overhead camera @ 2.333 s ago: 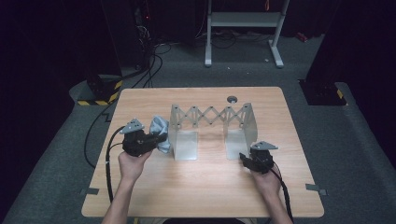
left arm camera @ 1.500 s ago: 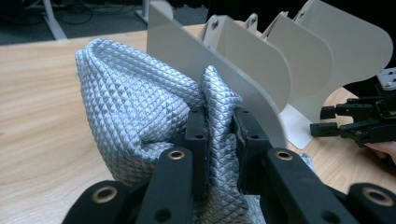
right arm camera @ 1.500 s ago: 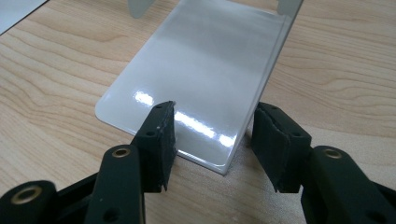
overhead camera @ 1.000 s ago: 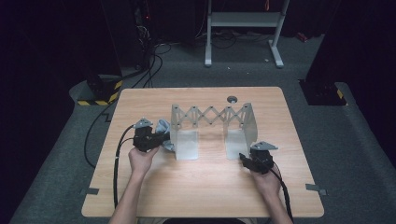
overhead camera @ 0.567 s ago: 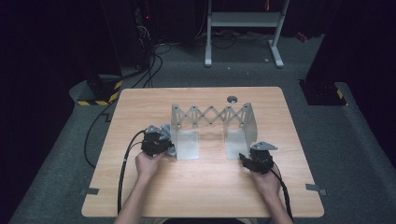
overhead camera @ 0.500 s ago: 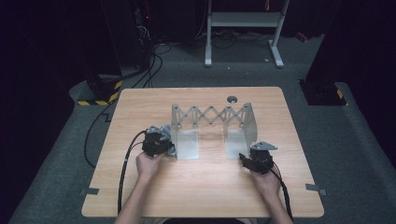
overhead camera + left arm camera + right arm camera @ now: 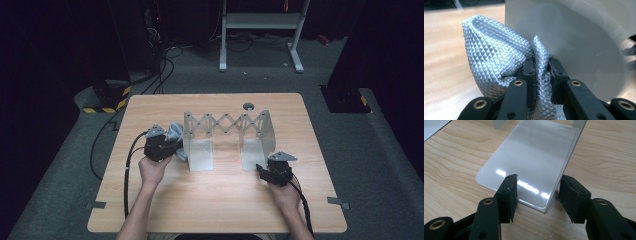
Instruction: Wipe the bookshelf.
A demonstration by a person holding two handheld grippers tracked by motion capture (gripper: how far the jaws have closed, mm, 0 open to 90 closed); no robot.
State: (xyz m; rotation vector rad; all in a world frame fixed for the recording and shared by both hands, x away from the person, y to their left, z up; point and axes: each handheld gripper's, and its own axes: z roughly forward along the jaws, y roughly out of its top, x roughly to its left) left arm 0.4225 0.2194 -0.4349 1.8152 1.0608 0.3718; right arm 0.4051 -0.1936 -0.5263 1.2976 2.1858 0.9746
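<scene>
A metal rack (image 7: 225, 122) with a scissor lattice between two pale end plates stands mid-table. My left gripper (image 7: 172, 149) is just left of the rack's left plate (image 7: 200, 150) and is shut on a grey-blue quilted cloth (image 7: 175, 134). In the left gripper view the cloth (image 7: 499, 57) is bunched and pinched between the pads (image 7: 529, 72), with the pale plate (image 7: 579, 37) close behind it. My right gripper (image 7: 261, 170) rests low at the near end of the right plate (image 7: 252, 152). Its jaws stand apart, open, astride the glossy plate's (image 7: 534, 157) near edge.
A small dark round fitting (image 7: 248, 106) sits at the table's far edge behind the rack. The left gripper's cable (image 7: 127, 170) loops over the table's left side. A white stand (image 7: 260, 30) and floor cables lie beyond the table.
The left gripper carried the cloth right and nearer, up to the rack's left plate, then drew back up and left a little. The right gripper kept still.
</scene>
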